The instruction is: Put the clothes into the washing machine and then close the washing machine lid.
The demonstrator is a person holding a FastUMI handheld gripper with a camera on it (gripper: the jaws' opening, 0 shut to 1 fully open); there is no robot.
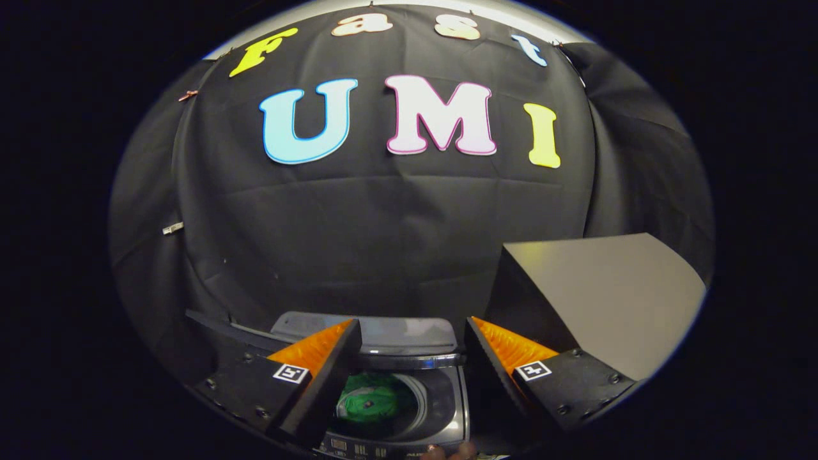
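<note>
A black cloth wall closes off the booth behind everything, and a grey table [613, 287] stands beyond the tool's right finger. The tool [412, 345] is released, its fingers spread wide with nothing between them, and it hangs over the small washing machine [447, 396], whose lid [383, 332] stands raised just ahead of the fingertips while the green clothes [370, 399] lie inside the drum below and between the fingers. Loading looks finished, so closing is the step in hand, and the next move likely calls for reaching past the lid's raised edge and bringing it down over the opening.
</note>
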